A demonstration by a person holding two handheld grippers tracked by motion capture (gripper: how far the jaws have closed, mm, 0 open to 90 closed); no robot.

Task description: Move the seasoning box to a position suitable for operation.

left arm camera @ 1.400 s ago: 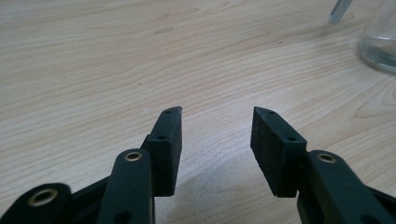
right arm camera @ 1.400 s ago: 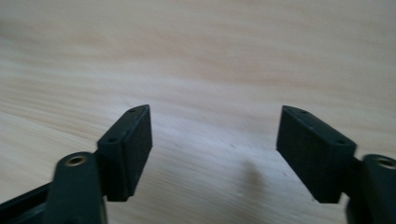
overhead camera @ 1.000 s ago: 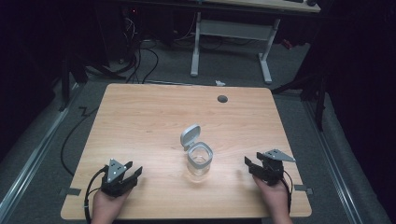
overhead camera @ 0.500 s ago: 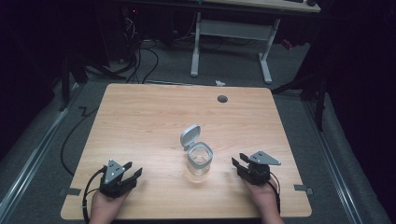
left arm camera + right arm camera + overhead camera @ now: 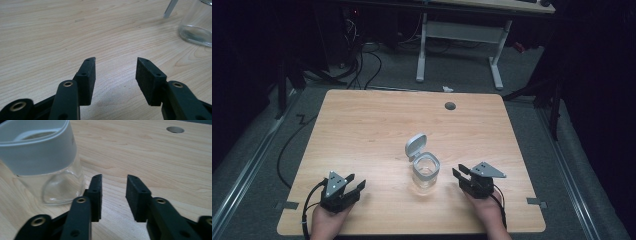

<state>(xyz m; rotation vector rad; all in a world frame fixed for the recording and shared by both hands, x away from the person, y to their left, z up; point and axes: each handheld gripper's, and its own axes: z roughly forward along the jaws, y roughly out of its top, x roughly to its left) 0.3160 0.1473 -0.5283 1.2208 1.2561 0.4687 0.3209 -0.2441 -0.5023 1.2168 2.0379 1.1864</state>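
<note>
Now, at the near edge, the left gripper (image 5: 354, 184) rests with jaws spread wide, nothing between them. The right gripper (image 5: 460, 176) sits just right of the glass jar (image 5: 425, 172), jaws closing yet gripping nothing. The jar's lid (image 5: 416, 145) stands flipped open behind it, mid-table (image 5: 377, 120).

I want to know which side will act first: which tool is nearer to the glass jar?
Right. The right tool is close beside the glass jar, apart from it, jaws open with nothing between them. The left tool rests much farther off near the table's front edge.
</note>
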